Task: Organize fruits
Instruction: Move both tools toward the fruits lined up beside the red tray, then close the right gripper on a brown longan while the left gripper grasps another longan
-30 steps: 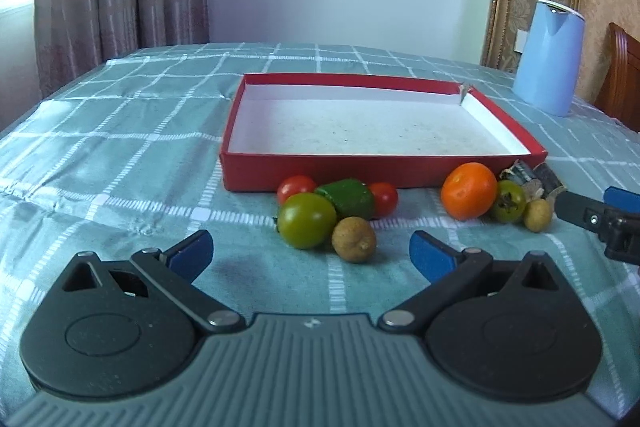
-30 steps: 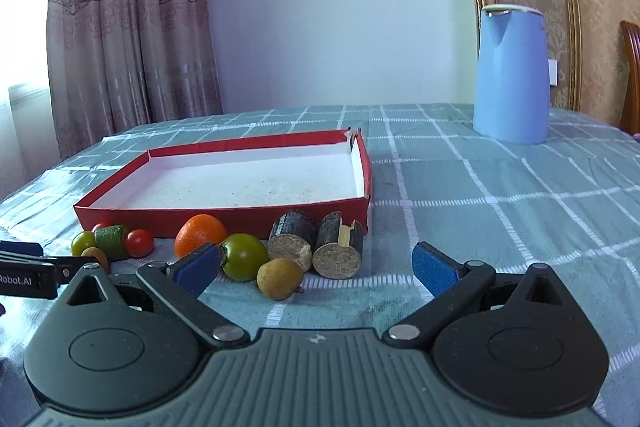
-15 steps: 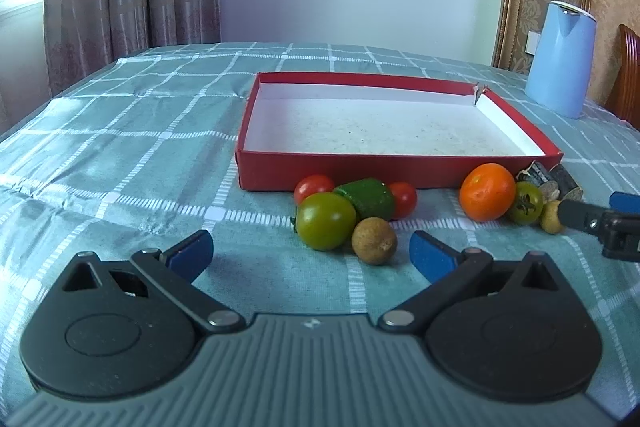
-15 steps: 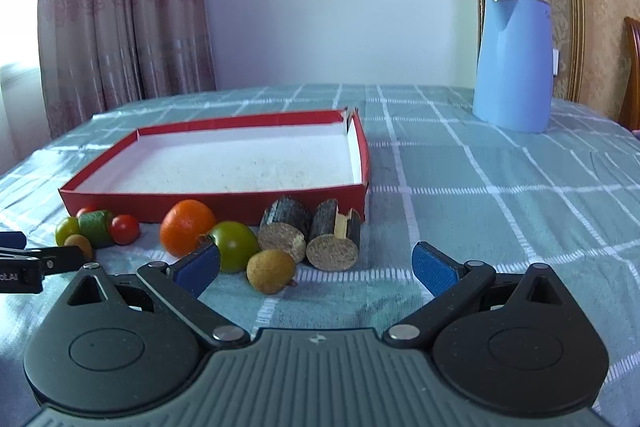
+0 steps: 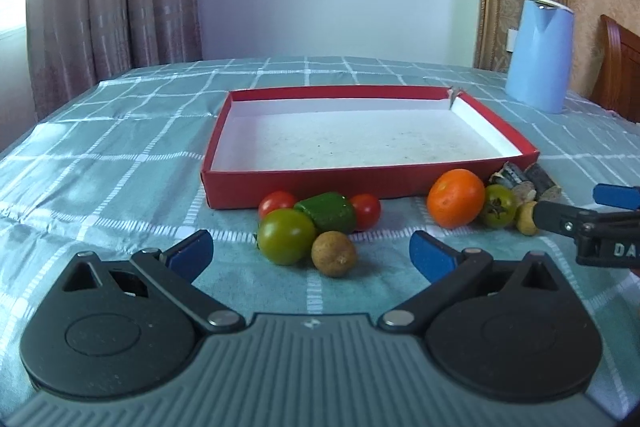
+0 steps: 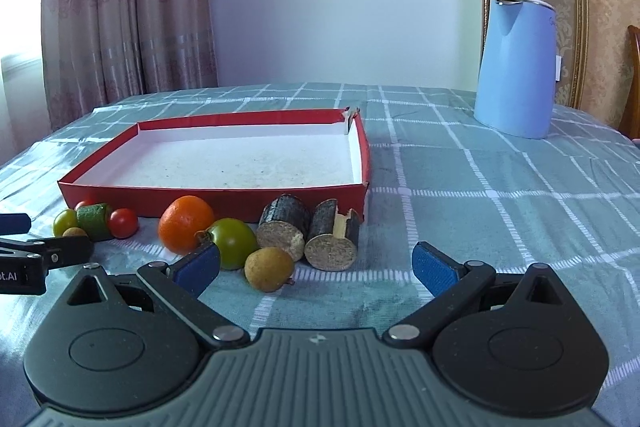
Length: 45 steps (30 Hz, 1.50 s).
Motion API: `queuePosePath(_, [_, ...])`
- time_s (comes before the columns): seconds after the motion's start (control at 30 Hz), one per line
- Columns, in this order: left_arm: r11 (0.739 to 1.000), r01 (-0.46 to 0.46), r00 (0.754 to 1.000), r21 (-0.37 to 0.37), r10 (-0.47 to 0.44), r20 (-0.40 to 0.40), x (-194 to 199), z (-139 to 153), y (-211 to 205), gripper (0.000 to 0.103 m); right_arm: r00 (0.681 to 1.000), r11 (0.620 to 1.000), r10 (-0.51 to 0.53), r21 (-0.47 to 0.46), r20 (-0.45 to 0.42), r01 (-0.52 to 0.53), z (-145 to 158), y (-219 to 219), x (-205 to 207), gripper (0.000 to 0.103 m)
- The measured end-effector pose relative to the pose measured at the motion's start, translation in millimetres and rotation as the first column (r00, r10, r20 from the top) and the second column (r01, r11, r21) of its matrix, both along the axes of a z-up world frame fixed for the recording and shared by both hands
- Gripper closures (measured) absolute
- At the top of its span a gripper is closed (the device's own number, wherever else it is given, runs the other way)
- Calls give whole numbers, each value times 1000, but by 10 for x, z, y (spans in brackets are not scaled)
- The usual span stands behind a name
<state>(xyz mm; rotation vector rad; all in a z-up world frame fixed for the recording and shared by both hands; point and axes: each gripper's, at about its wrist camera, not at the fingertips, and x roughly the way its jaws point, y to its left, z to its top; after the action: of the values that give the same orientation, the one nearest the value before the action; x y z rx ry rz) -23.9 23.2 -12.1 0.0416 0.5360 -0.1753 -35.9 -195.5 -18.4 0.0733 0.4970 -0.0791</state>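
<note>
Both claws, left claw [image 5: 310,253] and right claw [image 6: 316,263], are hovering spread apart and empty, facing fruits lying unsorted before the empty red tray [image 5: 280,195], ready for picking.

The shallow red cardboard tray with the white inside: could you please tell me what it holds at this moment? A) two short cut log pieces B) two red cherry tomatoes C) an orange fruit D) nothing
D: the shallow red cardboard tray shows only its bare white floor, while the orange fruit, red cherry tomatoes and cut log pieces lie on the checked tablecloth in front of it.
</note>
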Motion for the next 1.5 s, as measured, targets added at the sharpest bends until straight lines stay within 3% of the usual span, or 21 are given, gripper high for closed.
queuePosePath(0.3, [1000,-19,999,-23,18,-45,67,-43,23,0,999,999,35,-19,-13,-36,-4,42,24,0])
queuePosePath(0.5, [1000,-1,999,10,1,-32,44,-27,-45,0,998,998,52,-35,-39,-53,-3,108,82,6])
queuePosePath(0.67, [1000,9,999,10,-8,-34,38,-23,-60,0,998,997,53,-49,-24,-54,13,127,65,6])
queuePosePath(1.17, [1000,9,997,20,-7,-75,105,-68,-126,0,994,997,64,-30,-93,-67,-34,118,165,10])
queuePosePath(1.5, [1000,6,997,19,-5,-77,107,-71,-129,0,988,995,88,-28,-128,-92,-46,178,255,32])
